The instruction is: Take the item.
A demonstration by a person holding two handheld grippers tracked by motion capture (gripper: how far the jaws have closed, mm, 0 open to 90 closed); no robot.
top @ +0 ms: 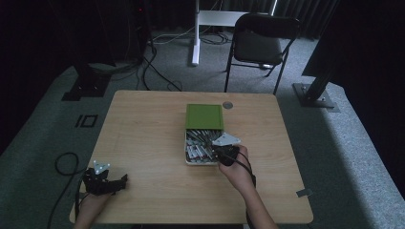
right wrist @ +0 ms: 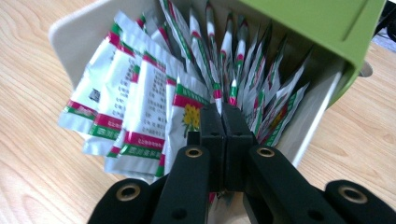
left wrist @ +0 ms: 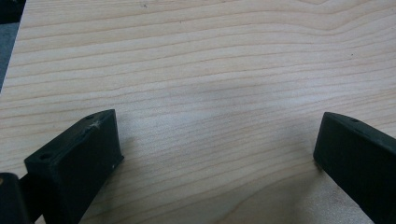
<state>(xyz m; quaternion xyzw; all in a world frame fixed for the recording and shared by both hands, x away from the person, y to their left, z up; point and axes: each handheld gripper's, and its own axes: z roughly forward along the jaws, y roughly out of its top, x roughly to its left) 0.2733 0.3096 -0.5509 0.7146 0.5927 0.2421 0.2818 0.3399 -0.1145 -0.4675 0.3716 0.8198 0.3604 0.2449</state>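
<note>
Right gripper [right wrist: 223,109] was in the open box [top: 188,155] at mid-table, jaws fully together; in the right gripper view the pads met face to face among the sachets [right wrist: 140,116], tips at the top edge of one sachet [right wrist: 189,122], the one with the yellow flower print; whether a thin edge of it was actually pinched between the pads, could not tell; nothing thicker was between them.

Key relation: the sachets stood packed on edge in the box, fanned like files, their long axes running up and away from the jaws toward the green lid [right wrist: 322,32]; the flower-print sachet lay straight ahead of the tips and a touch left, so any lift would likely have to go along that axis, back out of the box mouth, not sideways into the neighbours.

In the high view the right gripper [top: 224,151] sat at the box's right-hand near corner, hand behind it; right hand clearly nearer; left gripper [top: 107,180] was well apart at the table's near left edge, resting over bare wooden table [left wrist: 210,70], jaws spread wide, holding nothing.

Look of the sachets: silvery-white foil, small print, red and green bands across the ends, flat and thin, slightly crumpled; several on the left sagged out over the box's pale rim; lid hinged up at the far end, green, open.
</note>
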